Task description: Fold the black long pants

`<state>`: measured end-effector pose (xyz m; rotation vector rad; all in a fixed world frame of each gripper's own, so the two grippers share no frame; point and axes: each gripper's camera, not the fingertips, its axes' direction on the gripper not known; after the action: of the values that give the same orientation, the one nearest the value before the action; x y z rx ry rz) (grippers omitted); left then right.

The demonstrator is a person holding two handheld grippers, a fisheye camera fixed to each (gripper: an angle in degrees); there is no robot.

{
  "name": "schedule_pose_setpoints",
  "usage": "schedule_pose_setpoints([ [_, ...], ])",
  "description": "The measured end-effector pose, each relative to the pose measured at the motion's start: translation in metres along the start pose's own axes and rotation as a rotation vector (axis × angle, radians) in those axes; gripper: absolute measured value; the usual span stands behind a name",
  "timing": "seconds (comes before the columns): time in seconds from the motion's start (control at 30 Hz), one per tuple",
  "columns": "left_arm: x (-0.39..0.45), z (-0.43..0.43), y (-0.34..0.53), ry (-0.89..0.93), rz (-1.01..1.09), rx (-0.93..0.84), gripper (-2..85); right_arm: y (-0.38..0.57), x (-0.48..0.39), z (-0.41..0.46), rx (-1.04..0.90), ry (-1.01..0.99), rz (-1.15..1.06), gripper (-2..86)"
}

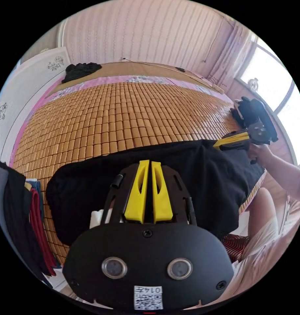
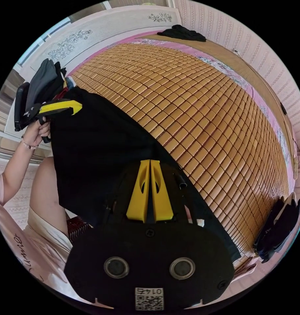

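1. Left gripper view: the left gripper (image 1: 149,162) sits low in the middle, its two yellow jaws drawn together until they nearly touch, over the black long pants (image 1: 196,183). Whether cloth is pinched between them cannot be told; the tips lie against black fabric.
2. The pants lie as a dark band along the near edge of a bamboo mat (image 1: 123,111) that covers a bed. One end droops over the mat's edge.
3. In the same view the right gripper (image 1: 222,143) comes in from the side, held by a hand (image 1: 260,152), its yellow tips touching the far end of the pants.
4. Right gripper view: the right gripper's own jaws are also pressed close together above the black cloth, and again a grip on the cloth cannot be confirmed. The left gripper shows at the other end of the pants.
5. A separate pile of dark clothes (image 1: 79,70) rests at the far side of the bed, well apart.
6. Judgement: the step in hand looks like carrying or laying out one long edge, a gripper at each end.
7. To do it well, keep both ends level and the cloth taut between them, so the edge lands straight.
8. Lay the fabric fully on the mat, not hanging off, before releasing.
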<state>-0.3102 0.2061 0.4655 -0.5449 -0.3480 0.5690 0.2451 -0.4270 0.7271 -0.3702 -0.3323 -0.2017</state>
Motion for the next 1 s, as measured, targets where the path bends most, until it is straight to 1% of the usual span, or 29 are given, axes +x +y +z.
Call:
schedule_pose_setpoints([
  [0.13,-0.006,0.051,-0.033,-0.049,-0.088,-0.094,-0.9,-0.008,-0.003,0.025,-0.083,0.024,0.025,-1.0],
  [0.17,-0.011,0.054,-0.034,-0.026,-0.098,-0.059,-0.9,-0.008,-0.005,0.027,-0.056,0.033,0.028,-0.9],
  [0.23,-0.015,0.056,-0.037,-0.007,-0.134,-0.057,-0.9,-0.008,-0.007,0.027,-0.032,0.05,0.027,-0.9],
  [0.3,-0.011,0.044,-0.038,-0.033,-0.145,-0.037,-1.0,-0.012,-0.007,0.028,-0.034,0.056,0.026,-0.9],
  [0.33,-0.004,0.028,-0.036,-0.071,-0.138,0.003,-1.0,-0.013,-0.006,0.027,-0.038,0.057,0.027,-1.0],
  [0.4,0.011,0.002,-0.031,-0.071,-0.1,0.061,-1.0,-0.01,-0.001,0.019,0.01,0.057,0.053,-1.0],
  [0.43,0.029,-0.014,-0.025,-0.051,-0.048,0.089,-1.0,-0.005,0.007,0.01,0.058,0.044,0.092,-1.0],
  [0.5,0.068,-0.026,-0.015,0.005,0.063,0.087,-1.0,0.004,0.024,-0.002,0.106,0.024,0.167,-1.0],
  [0.57,0.135,-0.02,0.003,0.165,0.189,0.056,-1.0,0.005,0.044,-0.007,0.101,0.034,0.254,-1.0],
  [0.6,0.153,-0.016,0.007,0.214,0.209,0.04,-1.0,0.002,0.047,-0.007,0.094,0.026,0.261,-1.0],
  [0.67,0.226,0.009,0.023,0.367,0.292,-0.021,-1.0,-0.016,0.047,-0.002,0.06,-0.009,0.227,-1.0],
  [0.7,0.243,0.015,0.027,0.373,0.311,-0.034,-1.0,-0.022,0.045,0.001,0.037,-0.002,0.211,-1.0],
  [0.77,0.291,0.044,0.038,0.322,0.361,-0.099,-1.0,-0.044,0.039,0.025,-0.096,0.109,0.156,-1.0],
  [0.8,0.298,0.052,0.041,0.31,0.365,-0.116,-1.0,-0.048,0.038,0.033,-0.142,0.125,0.138,-1.0],
  [0.83,0.31,0.071,0.046,0.302,0.388,-0.192,-1.0,-0.052,0.037,0.035,-0.114,0.131,0.117,-1.0],
  [0.87,0.314,0.069,0.051,0.293,0.405,-0.151,-1.0,-0.058,0.04,0.037,-0.131,0.119,0.108,-1.0],
  [0.97,0.324,0.067,0.047,0.274,0.462,-0.198,-1.0,-0.077,0.045,0.036,-0.221,0.085,0.071,-1.0],
  [1.0,0.326,0.066,0.045,0.279,0.47,-0.208,-1.0,-0.08,0.045,0.033,-0.216,0.086,0.058,-1.0],
])
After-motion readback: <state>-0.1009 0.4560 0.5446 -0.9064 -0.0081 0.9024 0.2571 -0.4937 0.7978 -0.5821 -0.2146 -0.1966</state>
